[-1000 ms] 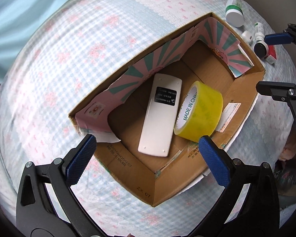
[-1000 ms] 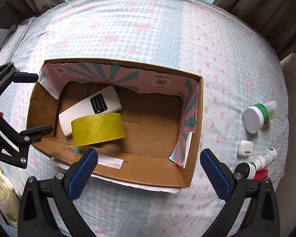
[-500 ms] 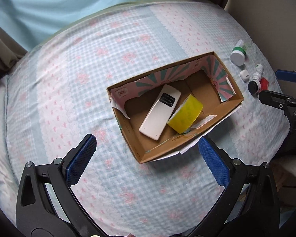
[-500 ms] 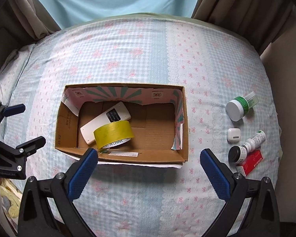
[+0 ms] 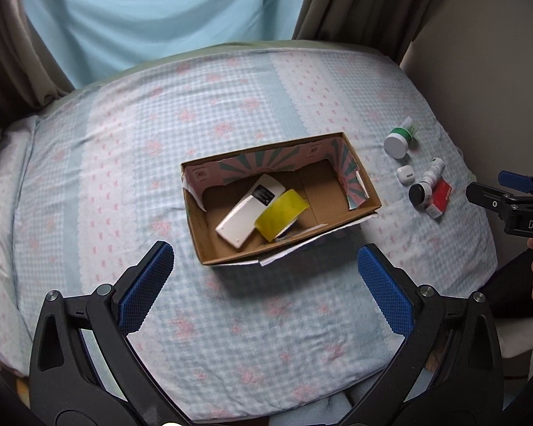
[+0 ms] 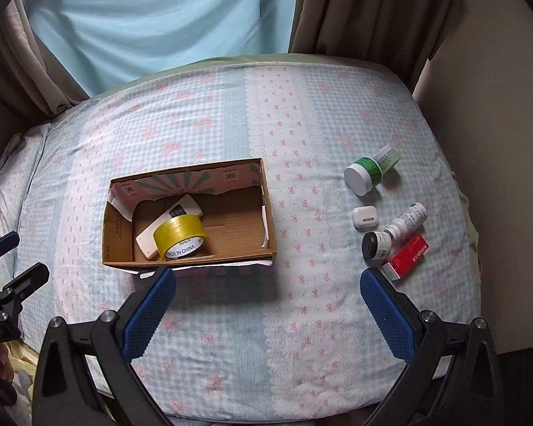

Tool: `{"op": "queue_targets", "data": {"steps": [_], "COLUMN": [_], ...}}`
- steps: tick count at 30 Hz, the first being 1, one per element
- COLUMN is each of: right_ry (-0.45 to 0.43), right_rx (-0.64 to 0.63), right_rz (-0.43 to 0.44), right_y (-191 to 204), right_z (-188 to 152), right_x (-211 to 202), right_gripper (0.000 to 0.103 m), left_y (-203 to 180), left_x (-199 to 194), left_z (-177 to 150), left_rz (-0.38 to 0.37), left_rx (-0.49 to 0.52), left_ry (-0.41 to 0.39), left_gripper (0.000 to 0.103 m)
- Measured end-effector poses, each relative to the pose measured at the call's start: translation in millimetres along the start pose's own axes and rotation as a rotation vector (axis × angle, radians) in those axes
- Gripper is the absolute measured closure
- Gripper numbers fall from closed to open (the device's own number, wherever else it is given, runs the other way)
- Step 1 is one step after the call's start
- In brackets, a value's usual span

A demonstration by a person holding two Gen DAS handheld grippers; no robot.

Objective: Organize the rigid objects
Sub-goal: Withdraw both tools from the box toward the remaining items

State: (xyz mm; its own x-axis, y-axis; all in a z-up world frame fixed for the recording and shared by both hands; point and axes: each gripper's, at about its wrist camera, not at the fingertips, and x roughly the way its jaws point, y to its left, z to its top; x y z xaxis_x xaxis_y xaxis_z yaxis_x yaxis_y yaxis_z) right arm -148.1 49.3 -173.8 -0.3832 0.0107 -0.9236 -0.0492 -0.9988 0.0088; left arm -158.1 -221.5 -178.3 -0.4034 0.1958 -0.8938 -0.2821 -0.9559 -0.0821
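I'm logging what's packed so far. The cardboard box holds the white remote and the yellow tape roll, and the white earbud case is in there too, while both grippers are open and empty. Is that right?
Not quite: the earbud case is not in the cardboard box. The right wrist view shows it on the bedspread to the right of the box, among the bottles. The rest holds: the white remote and yellow tape roll are in the box, and the left gripper and right gripper are open and empty.
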Motion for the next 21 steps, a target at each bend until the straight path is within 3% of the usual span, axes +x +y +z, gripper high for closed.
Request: {"op": "queue_targets", "data": {"steps": [4, 7, 13, 21], "right_ry": [-0.014, -0.024, -0.016, -0.004], "right_rx": [-0.002, 0.018, 0.088, 0.215], "right_rz": [-0.03, -0.026, -0.05, -0.047], "right_y": [-36.7, -67.9, -129.1, -193.5], "right_z": [-8.4, -15.9, -26.9, -24.9], "right_x": [-4.9, -5.5, -0.9, 14.1], "right_gripper": [0.0, 0.0, 0.0, 0.0], "left_y": [-34.7, -64.7, -136.4, -203.5], "left_x": [3.5, 16.3, 44.6, 79.5], "left_z": [-0.3, 5.4, 27.8, 78.2], "left_rz": [0.022, -0.013, -0.058, -0.111], "left_rx": [0.01, 0.004, 0.122, 0.223], "left_ry": [0.0, 0.02, 0.051, 0.078], "left_gripper": [0.0, 0.0, 0.0, 0.0]}}
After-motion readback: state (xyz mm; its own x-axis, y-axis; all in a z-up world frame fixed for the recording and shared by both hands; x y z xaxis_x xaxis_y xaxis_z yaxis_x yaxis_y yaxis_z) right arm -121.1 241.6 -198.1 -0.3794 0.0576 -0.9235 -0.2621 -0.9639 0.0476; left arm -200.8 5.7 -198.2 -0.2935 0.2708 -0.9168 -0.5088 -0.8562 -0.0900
